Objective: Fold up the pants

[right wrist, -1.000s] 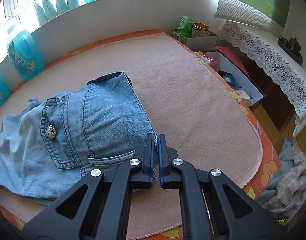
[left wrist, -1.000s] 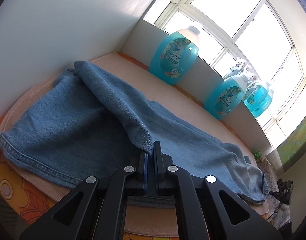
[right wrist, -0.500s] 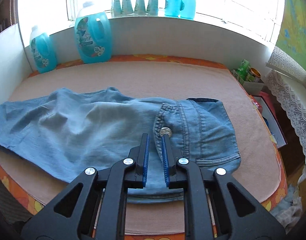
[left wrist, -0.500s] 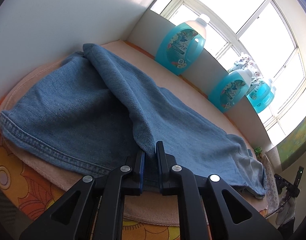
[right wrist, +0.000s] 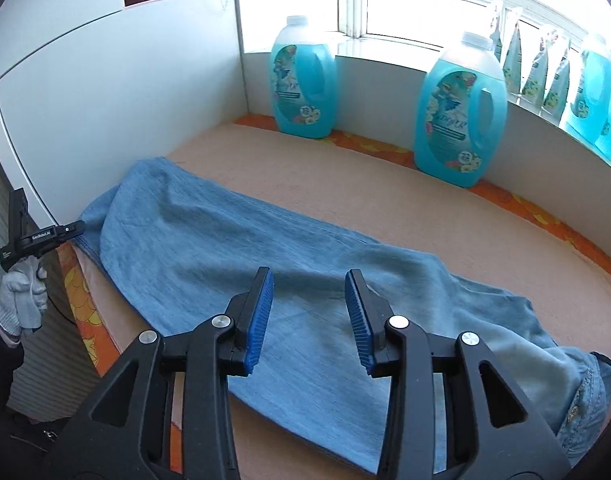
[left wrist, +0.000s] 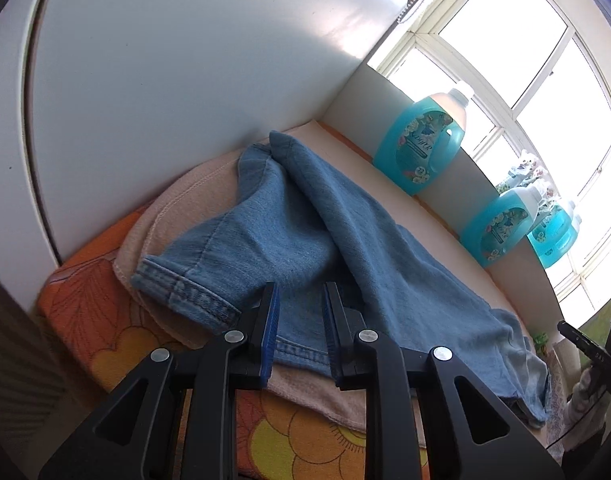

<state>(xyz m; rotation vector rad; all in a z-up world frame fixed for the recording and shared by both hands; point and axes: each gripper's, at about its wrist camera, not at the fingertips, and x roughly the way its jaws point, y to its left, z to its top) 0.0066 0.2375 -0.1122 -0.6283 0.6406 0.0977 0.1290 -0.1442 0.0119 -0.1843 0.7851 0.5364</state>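
Blue denim pants (left wrist: 385,248) lie stretched along a pink towel (left wrist: 177,200), legs toward the white wall, one leg draped over the other. A stitched cuff (left wrist: 185,292) curls up at the near left. My left gripper (left wrist: 300,288) hovers at the near hem with its jaws opening; denim shows in the gap, but the pads are off it. In the right wrist view the pants (right wrist: 209,240) run left to right, with the buttoned waist (right wrist: 585,392) at far right. My right gripper (right wrist: 308,274) hangs over the mid leg, jaws opening, nothing between them.
Turquoise detergent bottles (right wrist: 303,80) (right wrist: 459,120) stand along the back ledge under the window. A white wall panel (right wrist: 125,100) closes the left side. An orange floral cloth (left wrist: 305,440) covers the table edge. A gloved hand (right wrist: 19,300) holds the left gripper's tool.
My left gripper's jaws have parted and let go of the hem; the cuff now lies curled at the left. My right gripper swung from the waist toward the legs and opened.
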